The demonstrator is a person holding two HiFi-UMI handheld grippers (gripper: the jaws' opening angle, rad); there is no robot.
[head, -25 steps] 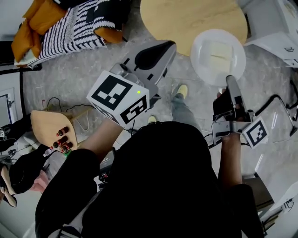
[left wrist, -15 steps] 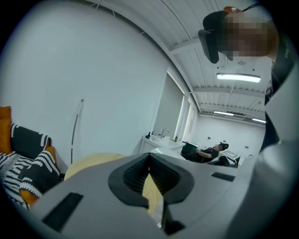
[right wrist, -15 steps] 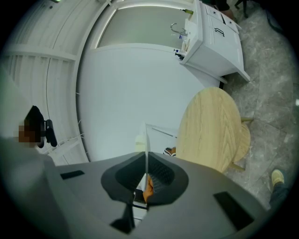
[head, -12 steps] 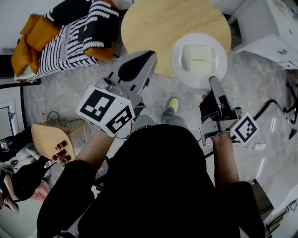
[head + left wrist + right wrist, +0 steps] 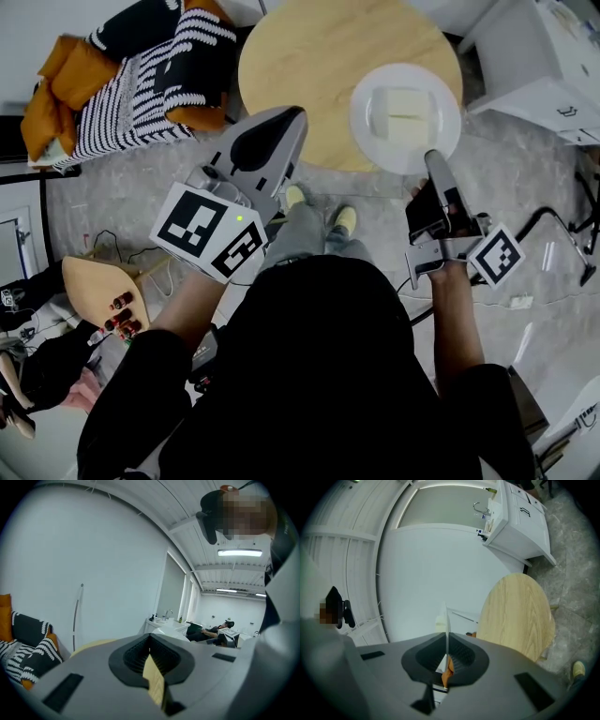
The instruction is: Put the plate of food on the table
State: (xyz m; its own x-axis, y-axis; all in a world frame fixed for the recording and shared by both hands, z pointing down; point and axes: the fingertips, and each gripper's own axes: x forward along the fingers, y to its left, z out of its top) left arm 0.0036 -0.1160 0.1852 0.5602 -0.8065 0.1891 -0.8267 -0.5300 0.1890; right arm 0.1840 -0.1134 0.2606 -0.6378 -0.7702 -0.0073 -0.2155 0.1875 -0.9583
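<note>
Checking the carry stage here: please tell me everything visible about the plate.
The plate is round, white and glossy, with a raised rim, and carries pale squarish slabs of food. It faces up over the near edge of the round wooden table; whether it touches the top is unclear. The right hand-held gripper is shut on its near rim; that gripper's view shows the plate edge-on.

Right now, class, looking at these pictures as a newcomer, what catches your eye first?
The white plate with pale slabs of food, pinched at its near rim by the right gripper, hangs over the edge of the round wooden table. The left gripper with its black-and-white marker cube points toward the table, and striped and orange cushions lie at the upper left.
</note>
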